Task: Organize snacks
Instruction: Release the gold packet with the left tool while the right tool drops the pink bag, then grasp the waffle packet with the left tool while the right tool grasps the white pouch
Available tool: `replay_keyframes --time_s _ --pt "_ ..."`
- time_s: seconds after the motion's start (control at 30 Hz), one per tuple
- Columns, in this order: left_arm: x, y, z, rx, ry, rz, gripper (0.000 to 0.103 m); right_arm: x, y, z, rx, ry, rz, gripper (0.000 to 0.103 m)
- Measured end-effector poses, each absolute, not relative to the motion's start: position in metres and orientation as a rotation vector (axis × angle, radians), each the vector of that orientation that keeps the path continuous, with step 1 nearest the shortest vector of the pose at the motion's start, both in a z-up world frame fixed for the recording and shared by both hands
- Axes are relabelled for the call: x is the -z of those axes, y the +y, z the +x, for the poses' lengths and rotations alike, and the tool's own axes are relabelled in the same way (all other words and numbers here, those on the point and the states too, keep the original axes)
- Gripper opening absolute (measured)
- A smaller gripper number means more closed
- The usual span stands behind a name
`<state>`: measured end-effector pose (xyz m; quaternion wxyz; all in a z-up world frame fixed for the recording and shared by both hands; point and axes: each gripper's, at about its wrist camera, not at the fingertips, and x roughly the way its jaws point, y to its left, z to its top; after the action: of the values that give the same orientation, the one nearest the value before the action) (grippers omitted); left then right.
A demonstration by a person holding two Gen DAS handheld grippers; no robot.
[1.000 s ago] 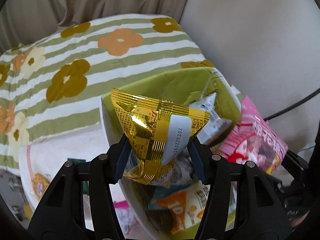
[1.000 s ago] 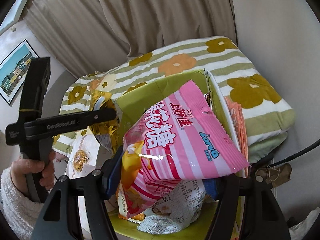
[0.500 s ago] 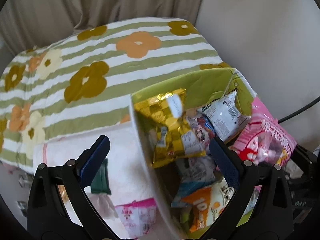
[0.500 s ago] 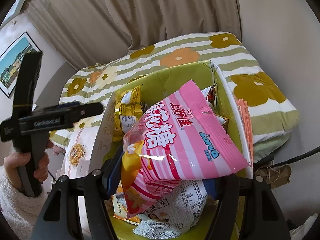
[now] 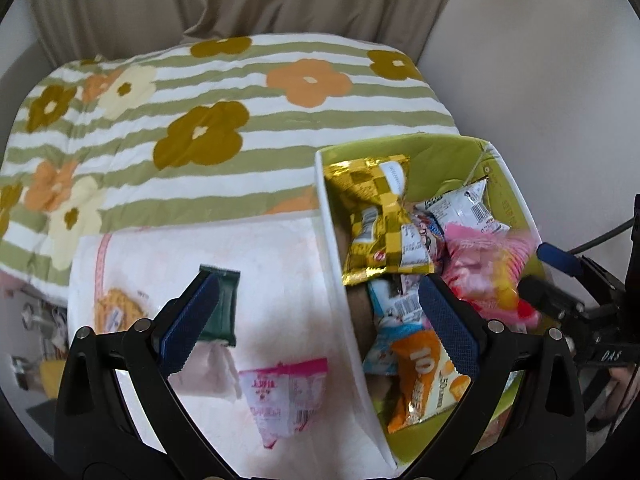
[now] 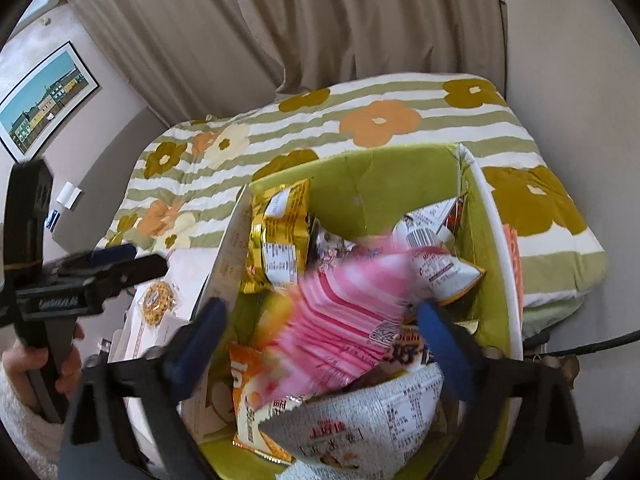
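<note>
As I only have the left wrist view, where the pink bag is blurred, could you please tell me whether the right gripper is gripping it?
Observer: The right gripper is opening its jaws. The pink bag lies between them over the green box, and the pads look clear of it.
Operator: Thank you. What lies at the near end of the box?
Observer: A white printed packet lies there, just below that gripper.
Operator: Is anything outside the box's far wall?
Observer: An orange packet sits between that wall and the flowered cushion.
</note>
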<state>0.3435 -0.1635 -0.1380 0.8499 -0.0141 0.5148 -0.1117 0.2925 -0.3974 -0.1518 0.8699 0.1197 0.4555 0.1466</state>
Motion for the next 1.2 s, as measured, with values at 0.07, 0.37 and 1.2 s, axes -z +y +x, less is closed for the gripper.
replay_keyframes --time_s 0.07,0.37,1.2 --pt "0.138 -0.158 0.337 0.221 1.087 -0.037 0.099 0.148 -0.398 0.286 -0.312 0.927 0.255 0.099" --pt "0.121 -0.144 0.298 0.183 1.043 -0.067 0.099 0.13 -0.398 0.254 -0.299 0.897 0.188 0.099" --pt "0.087 -0.05 0.185 -0.069 0.917 -0.125 0.099 0.088 -0.345 0.194 -0.486 0.666 0.113 0.099"
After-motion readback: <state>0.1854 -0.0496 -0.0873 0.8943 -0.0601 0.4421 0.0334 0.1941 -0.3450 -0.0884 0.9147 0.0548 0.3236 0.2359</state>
